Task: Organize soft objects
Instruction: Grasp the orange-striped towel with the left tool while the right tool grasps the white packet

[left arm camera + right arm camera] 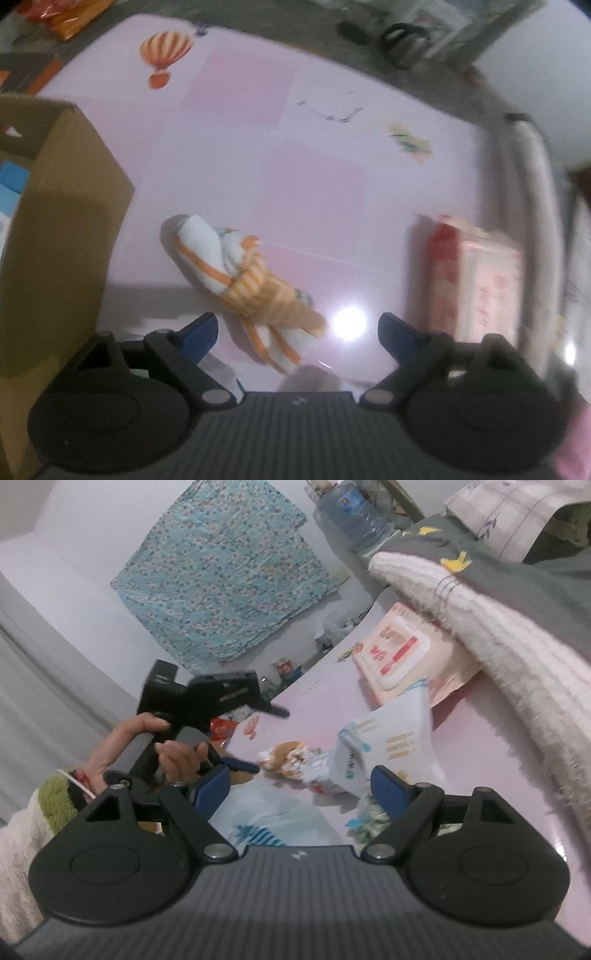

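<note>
My left gripper (pixel 297 332) hangs wide, empty, above the rolled orange-striped towel (pixel 243 284); cardboard box (pixel 62 229) beside towel. Right gripper (pixel 300 788) wide, empty.

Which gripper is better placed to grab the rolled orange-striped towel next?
Left. The left gripper points down at the rolled towel, jaws open astride its near end. The right gripper faces plastic packets instead.

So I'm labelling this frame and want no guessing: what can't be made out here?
- Cardboard box, left wrist view: contents cut off by the left edge.
- Pink packet, left wrist view: print smeared by motion blur.
- Orange-and-white plush, right wrist view: partly hidden behind the white printed bag.
- Left gripper, right wrist view: fingertips blurred.
</note>
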A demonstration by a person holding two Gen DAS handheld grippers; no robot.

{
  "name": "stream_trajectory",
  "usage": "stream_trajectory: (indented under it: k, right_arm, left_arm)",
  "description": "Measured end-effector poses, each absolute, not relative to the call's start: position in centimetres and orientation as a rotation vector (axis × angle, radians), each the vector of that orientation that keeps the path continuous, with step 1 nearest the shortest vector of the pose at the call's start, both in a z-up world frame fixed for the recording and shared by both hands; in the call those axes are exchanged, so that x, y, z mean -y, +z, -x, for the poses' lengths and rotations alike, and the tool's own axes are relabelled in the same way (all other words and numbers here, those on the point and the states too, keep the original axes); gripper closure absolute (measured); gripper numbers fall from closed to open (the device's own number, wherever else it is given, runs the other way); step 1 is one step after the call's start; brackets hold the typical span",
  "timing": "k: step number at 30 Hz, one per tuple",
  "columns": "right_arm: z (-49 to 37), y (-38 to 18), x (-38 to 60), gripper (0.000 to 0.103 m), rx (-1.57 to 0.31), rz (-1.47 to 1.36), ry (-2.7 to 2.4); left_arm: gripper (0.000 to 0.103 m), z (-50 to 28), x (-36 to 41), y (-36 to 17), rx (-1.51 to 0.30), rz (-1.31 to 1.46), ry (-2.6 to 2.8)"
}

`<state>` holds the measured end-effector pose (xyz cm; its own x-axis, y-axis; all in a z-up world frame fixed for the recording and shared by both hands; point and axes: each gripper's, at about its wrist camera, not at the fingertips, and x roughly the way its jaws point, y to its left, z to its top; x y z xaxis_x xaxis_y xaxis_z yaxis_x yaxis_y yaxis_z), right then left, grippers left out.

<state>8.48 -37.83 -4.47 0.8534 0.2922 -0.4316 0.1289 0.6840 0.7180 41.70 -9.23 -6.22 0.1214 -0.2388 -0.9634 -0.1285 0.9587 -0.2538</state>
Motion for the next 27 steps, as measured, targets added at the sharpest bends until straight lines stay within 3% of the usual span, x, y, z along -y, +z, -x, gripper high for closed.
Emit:
stream_trajectory:
  k: [4, 6, 13, 24, 25, 27]
  right_arm:
    - [-8.7, -5.2, 38.6, 0.019, -0.533, -0.78, 0.051]
    - [-8.9, -5.6, 39.0, 0.019, -0.525, -0.78, 0.039]
    - [-11.6, -7.9, 39.2, 0.019, -0.598, -0.693, -0.004]
    - [-17.7, -11.0, 37.7, 0.02, -0.733, -0.61, -0.018]
    - [-18.2, -11.3, 37.8, 0.024, -0.744, -0.622, -0.016]
    - [-18.8, -12.0, 37.9, 0.041, -0.763, -0.634, -0.02]
  left_arm:
    - [0.009, -42.3, 9.1, -8.1, -1.475, 0.306, -0.032]
    - [0.015, -42.3, 9.3, -8.7, -1.469, 0.294, -0.021]
    - [0.045, -41.7, 10.7, -9.3, -1.445, 0.221, -0.088]
    - [0.056, -40.2, 11.1, -7.4, -1.356, 0.177, -0.154]
    - [0.056, -40.0, 11.0, -7.0, -1.344, 0.177, -0.165]
    - [0.057, -39.6, 10.8, -6.2, -1.327, 0.181, -0.199]
